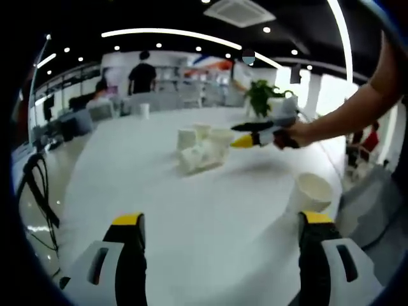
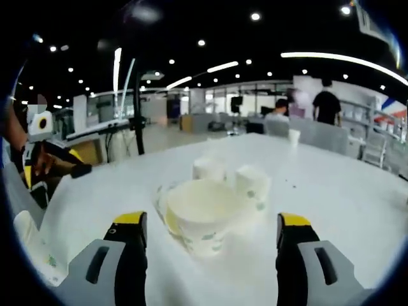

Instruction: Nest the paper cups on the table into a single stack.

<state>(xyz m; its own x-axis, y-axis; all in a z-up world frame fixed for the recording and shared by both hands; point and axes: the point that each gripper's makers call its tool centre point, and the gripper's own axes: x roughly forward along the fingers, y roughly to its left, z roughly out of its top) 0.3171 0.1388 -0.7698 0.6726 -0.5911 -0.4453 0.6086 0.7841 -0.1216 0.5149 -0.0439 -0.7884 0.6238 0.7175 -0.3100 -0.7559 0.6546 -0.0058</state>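
A tipped cup point(image 2: 203, 224) lies just ahead between the wide-open, empty right gripper point(image 2: 210, 239) jaws, mouth facing the camera

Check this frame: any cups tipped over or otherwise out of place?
Yes. In the right gripper view one paper cup lies on its side, mouth toward the camera, beside upright cups. In the left gripper view a lone cup sits apart near the table edge.
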